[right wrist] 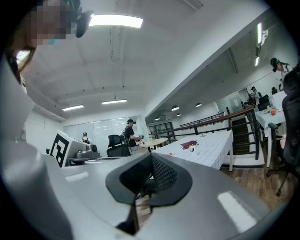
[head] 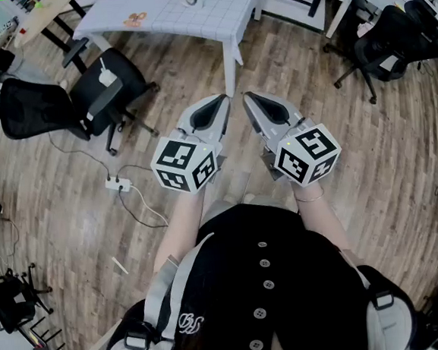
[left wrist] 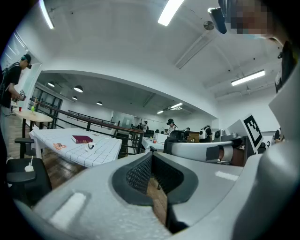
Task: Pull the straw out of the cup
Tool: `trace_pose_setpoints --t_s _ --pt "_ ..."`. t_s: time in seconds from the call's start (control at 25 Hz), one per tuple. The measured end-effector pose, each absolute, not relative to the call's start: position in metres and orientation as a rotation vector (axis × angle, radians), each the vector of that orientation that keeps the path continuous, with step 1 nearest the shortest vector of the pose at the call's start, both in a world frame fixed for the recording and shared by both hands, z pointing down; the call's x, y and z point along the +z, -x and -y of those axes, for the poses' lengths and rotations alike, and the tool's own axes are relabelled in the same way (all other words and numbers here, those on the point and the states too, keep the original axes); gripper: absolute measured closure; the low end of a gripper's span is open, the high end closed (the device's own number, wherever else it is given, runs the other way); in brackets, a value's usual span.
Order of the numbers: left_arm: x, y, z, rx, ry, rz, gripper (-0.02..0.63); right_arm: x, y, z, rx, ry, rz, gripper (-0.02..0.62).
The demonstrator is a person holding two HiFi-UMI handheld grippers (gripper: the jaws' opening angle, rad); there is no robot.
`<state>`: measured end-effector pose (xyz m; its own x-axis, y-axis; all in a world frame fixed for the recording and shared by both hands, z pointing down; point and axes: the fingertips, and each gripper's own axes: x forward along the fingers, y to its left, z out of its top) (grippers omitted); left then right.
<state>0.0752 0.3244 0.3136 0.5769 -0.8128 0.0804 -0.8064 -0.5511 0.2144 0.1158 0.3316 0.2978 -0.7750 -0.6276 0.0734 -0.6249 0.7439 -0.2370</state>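
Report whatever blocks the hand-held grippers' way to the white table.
Nothing visible does: only wooden floor separates the left hand-held gripper and right hand-held gripper from the white table; the black chair stands aside.

Bright even indoor light from ceiling strip lights (left wrist: 169, 11), faint soft shadows on the wooden floor (head: 339, 152), strong fisheye bending at the edges, dark rounded corners in both gripper views, nearest foreground slightly soft

Black button-front top (head: 290, 294); grey left gripper (head: 222, 101) & right gripper (head: 247, 99) w/ b&w marker cubes (head: 186, 164).
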Motion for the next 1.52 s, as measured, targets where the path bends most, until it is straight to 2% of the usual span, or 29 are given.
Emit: trace_pose_setpoints --t_s 1.2,1.52 --pt "0.319 -0.042 -0.307 -0.052 -2.601 1.259 0.606 0.315 -0.089 -0.318 -0.476 1.155 -2.865 0.597" --pt "0.342 -0.034 -0.256 -0.042 -2.574 1.272 0.606 0.334 -0.077 -0.26 -0.489 1.152 -2.874 0.597"
